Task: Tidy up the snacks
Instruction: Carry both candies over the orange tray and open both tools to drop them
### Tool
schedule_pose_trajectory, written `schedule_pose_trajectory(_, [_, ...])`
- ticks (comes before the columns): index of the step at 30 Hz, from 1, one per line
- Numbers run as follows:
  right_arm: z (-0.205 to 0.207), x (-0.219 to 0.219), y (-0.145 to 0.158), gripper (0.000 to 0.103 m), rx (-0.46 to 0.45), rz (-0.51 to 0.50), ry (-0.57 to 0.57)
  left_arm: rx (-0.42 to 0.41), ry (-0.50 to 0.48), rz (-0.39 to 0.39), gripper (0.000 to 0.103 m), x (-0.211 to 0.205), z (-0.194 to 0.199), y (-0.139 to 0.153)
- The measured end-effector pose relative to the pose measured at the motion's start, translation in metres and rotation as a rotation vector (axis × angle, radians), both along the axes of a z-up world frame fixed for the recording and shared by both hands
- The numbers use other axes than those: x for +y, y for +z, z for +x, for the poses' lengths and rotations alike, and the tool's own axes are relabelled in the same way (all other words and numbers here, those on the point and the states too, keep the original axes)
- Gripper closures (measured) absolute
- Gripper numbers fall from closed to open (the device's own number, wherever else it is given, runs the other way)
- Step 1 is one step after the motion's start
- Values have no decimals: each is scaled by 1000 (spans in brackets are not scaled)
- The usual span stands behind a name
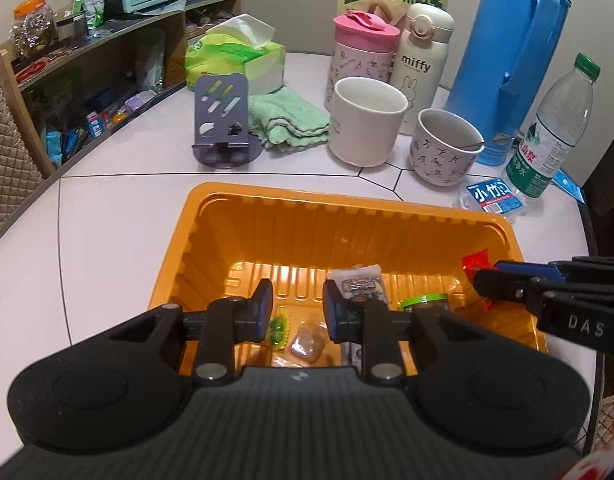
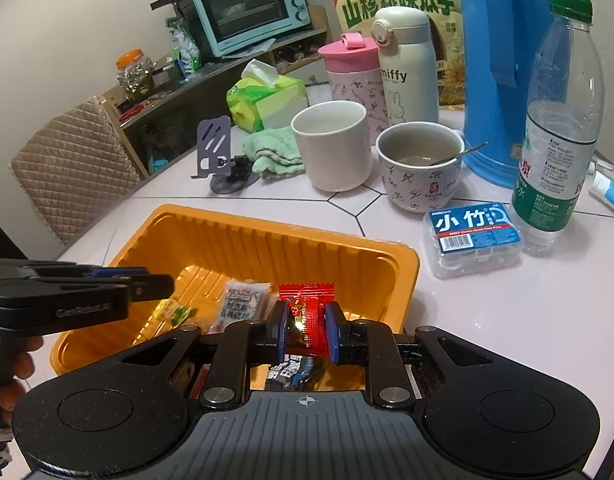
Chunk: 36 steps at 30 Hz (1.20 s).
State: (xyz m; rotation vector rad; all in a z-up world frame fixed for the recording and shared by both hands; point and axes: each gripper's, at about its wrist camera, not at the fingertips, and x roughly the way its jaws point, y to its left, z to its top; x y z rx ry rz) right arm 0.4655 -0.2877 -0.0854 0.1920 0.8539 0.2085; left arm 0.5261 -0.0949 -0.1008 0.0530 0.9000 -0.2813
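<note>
An orange plastic tray [image 1: 267, 216] sits on the white table and holds several small snack packets: a grey-white packet [image 1: 363, 282], a green-yellow candy [image 1: 278, 326] and a brownish one [image 1: 307, 342]. My left gripper [image 1: 297, 312] is open and empty, low over the tray's near side. My right gripper [image 2: 307, 330] is shut on a red snack packet [image 2: 307, 312] above the tray's [image 2: 267, 236] right end. The red packet [image 1: 477, 262] and the right gripper [image 1: 493, 276] show at the right edge of the left wrist view. The left gripper [image 2: 163, 282] enters the right wrist view from the left.
Behind the tray stand a white mug [image 1: 367, 120], a patterned cup with a spoon [image 1: 445, 148], pink [image 1: 363, 52] and miffy [image 1: 423, 64] bottles, a blue thermos [image 1: 515, 56], a water bottle [image 1: 555, 132], a floss box [image 2: 475, 236], a phone stand [image 1: 223, 120], a green cloth [image 1: 287, 120] and tissues [image 1: 243, 56].
</note>
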Motion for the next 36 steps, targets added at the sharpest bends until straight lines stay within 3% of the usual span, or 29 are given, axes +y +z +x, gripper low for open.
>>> schedule_pose_trajectory(13, [6,-7,3,82,-38,0,-49,-7,13,-6,75,6,-5,6])
schedule_pose_trajectory(17, [4,-9,4,74,-41,6,-45,-12,10,-12,71,6,-10,10])
schedule_pose_trajectory(20, [-2,-9,7,52,-57,8,-45,-11,11,-15,69,6,-15,13])
schedule_pose_trajectory(21, [-5,-8,8,50,-63,9,-43,-10,11,-16,68,6,-17,14])
schedule_pose_trajectory(27, [-22,-8,14,48,-36,44,-24,-7,22,-29,57,12,-33,22])
schedule_pose_trajectory(36, [-56,-6,26,43,-18,77,3,-11,56,-43,52,22,-66,40])
